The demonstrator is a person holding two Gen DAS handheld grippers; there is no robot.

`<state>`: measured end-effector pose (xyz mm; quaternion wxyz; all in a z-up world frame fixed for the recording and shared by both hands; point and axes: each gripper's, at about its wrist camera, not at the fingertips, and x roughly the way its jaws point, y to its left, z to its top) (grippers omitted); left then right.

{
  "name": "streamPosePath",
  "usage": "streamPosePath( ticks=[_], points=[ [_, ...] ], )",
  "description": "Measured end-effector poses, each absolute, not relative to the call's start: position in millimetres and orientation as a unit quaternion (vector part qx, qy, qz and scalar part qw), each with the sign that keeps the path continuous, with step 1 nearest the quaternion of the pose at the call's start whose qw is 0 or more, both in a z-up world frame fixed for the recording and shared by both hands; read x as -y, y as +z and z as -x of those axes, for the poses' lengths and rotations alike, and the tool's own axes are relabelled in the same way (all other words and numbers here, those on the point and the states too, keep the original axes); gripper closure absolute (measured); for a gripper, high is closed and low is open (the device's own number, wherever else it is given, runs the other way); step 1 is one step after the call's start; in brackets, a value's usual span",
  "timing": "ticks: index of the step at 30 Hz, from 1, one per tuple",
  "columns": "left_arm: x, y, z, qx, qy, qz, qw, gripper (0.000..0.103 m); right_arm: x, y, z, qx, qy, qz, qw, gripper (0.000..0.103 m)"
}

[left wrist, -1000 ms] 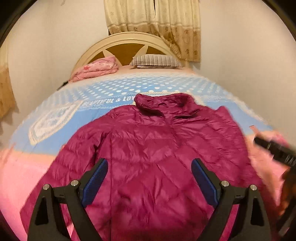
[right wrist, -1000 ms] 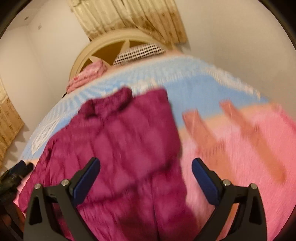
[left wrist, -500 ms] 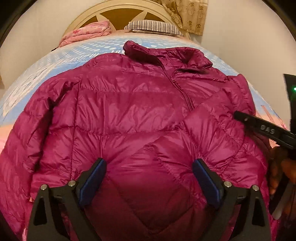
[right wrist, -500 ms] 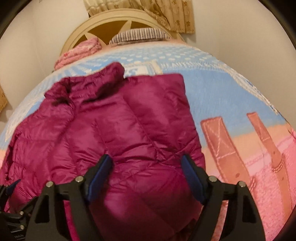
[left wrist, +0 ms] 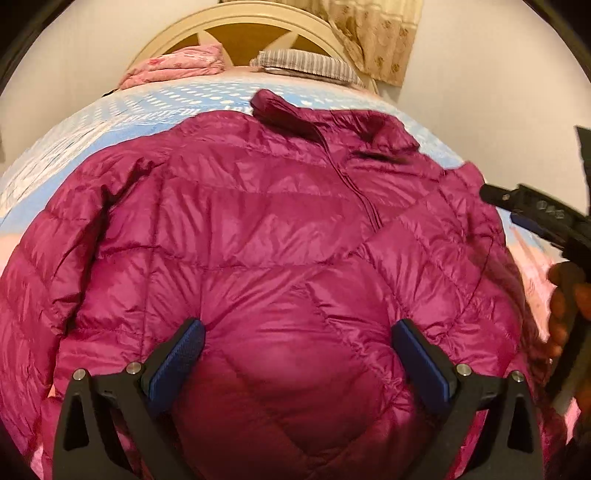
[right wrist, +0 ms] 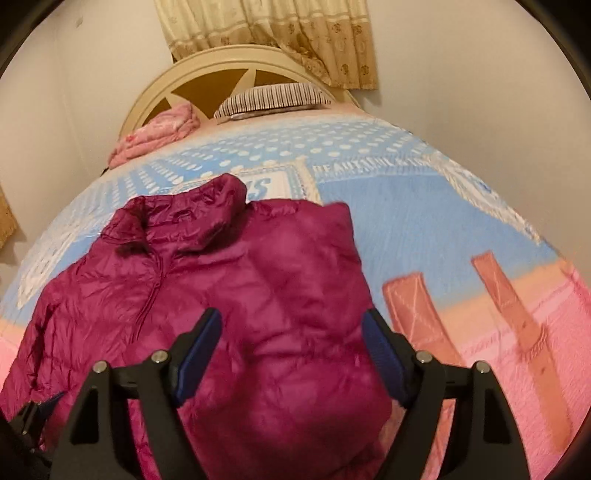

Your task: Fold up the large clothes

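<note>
Jacket (left wrist: 280, 236) lies flat on the bed (right wrist: 424, 221), collar toward the headboard (right wrist: 236, 62). One sleeve seems folded across its front on the right side, blurry there. Folded blanket (right wrist: 159, 129) and pillow (right wrist: 273, 98) sit at the head end, blanket left of pillow, well apart from jacket. Curtain (right wrist: 280, 33) hangs behind headboard. Left claw (left wrist: 297, 352) over jacket's lower middle; right claw (right wrist: 291, 349) over its right half.

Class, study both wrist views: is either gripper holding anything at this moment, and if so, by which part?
Nothing is held. The left gripper, jaws opening, and the right gripper, jaws apart, both hover over the magenta jacket spread on the bed; no pad pinches its fabric.
</note>
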<state>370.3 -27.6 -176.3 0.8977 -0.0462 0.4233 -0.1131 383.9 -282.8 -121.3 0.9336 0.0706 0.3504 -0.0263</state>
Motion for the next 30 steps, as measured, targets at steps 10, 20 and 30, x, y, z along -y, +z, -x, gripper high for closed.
streamPosePath(
  ticks=[10, 20, 30],
  points=[
    [36.7, -181.2, -372.9, -0.435, -0.102, 0.014, 0.895, 0.001, 289.1, -171.9, -439.2, -0.437, -0.028, -0.044, 0.898, 0.02],
    [34.6, -180.1, -372.6, -0.434, -0.106, 0.021, 0.895, 0.001, 263.2, -109.5, -358.5, -0.391, -0.006, 0.003, 0.92, 0.013],
    [33.6, -180.3, -372.1, -0.433, -0.108, 0.025, 0.895, 0.001, 237.4, -161.8, -344.0, -0.445, 0.031, -0.004, 0.895, 0.013]
  ],
)
